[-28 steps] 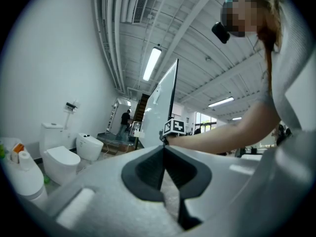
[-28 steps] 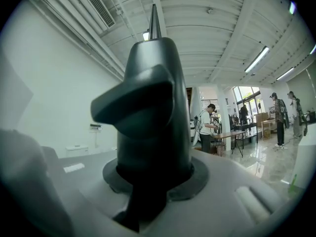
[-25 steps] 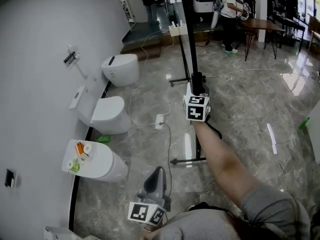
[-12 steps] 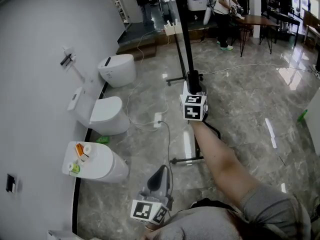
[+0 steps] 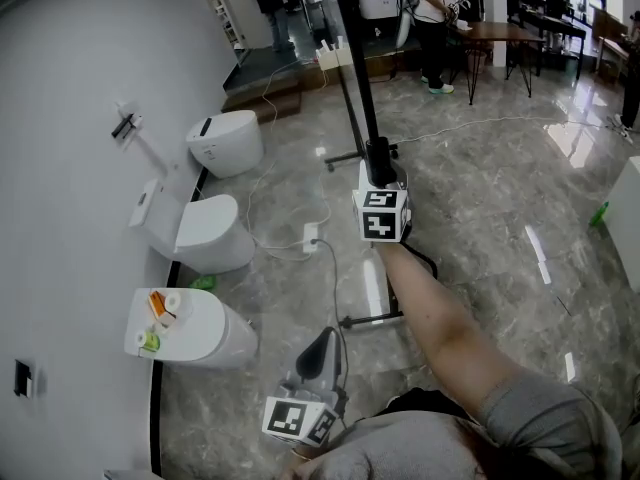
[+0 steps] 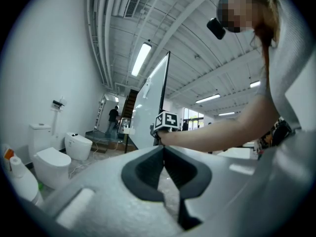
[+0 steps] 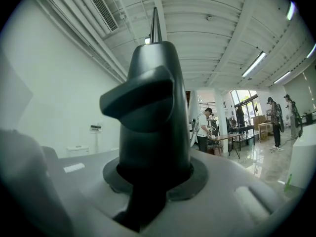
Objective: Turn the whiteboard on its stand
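The whiteboard (image 5: 354, 66) is seen edge-on in the head view, a thin black bar running from the top down to my right gripper (image 5: 379, 164). Its stand has black feet (image 5: 374, 320) on the marble floor. My right gripper is shut on the board's dark frame (image 7: 150, 107), which fills the right gripper view between the jaws. The bare right arm reaches out to it. My left gripper (image 5: 321, 342) hangs low near the body, shut, with nothing in it. The left gripper view shows the white board face (image 6: 152, 95) and the right gripper's marker cube (image 6: 167, 120).
Three white toilets (image 5: 215, 232) line the grey wall on the left, the nearest (image 5: 190, 328) with small items on it. A power strip (image 5: 310, 236) and cables lie on the floor beside the stand. People stand by a table (image 5: 495, 34) far back.
The right gripper, still on the frame, has drifted a little up and left in the head view, and the board's edge with it. The left gripper has hardly moved.
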A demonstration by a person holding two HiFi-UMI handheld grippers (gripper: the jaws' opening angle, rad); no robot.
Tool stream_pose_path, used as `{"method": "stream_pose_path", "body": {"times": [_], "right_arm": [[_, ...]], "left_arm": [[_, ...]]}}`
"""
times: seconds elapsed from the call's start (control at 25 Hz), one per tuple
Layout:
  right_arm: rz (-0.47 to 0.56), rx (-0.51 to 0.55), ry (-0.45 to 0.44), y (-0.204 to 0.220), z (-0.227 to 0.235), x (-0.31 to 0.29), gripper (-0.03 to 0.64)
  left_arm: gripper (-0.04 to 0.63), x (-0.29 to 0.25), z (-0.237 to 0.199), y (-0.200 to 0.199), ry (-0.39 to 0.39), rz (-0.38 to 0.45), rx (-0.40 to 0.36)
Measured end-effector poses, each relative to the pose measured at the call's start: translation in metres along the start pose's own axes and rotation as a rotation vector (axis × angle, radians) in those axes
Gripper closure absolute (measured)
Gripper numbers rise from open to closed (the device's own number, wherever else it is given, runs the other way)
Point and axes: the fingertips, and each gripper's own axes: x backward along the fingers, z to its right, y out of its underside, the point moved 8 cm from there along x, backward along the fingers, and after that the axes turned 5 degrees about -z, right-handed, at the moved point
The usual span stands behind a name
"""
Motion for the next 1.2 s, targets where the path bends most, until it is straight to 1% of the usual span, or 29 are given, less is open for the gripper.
{"method": "stream_pose_path", "body": {"times": [0.16, 0.32, 0.44, 0.6, 1.2], "right_arm": [[0.007, 0.004, 0.003, 0.001, -0.004, 0.01, 0.526], [0.017, 0.009, 0.004, 0.002, -0.007, 0.022, 0.526], [0.024, 0.01, 0.008, 0.003, -0.009, 0.027, 0.525], [0.029, 0.013, 0.005, 0.003, -0.011, 0.035, 0.525], [0.025, -0.001, -0.005, 0.006, -0.022, 0.077, 0.518]], "left_arm": [[0.598, 0.004, 0.002, 0.003, 0.024, -0.007, -0.003], [0.598, 0.009, 0.004, 0.008, 0.038, -0.009, 0.007], [0.598, 0.008, 0.005, 0.01, 0.062, -0.015, 0.019], [0.598, 0.004, 0.011, 0.012, 0.092, -0.013, 0.018], [0.598, 0.008, 0.024, 0.01, 0.157, 0.002, 0.022]]}}
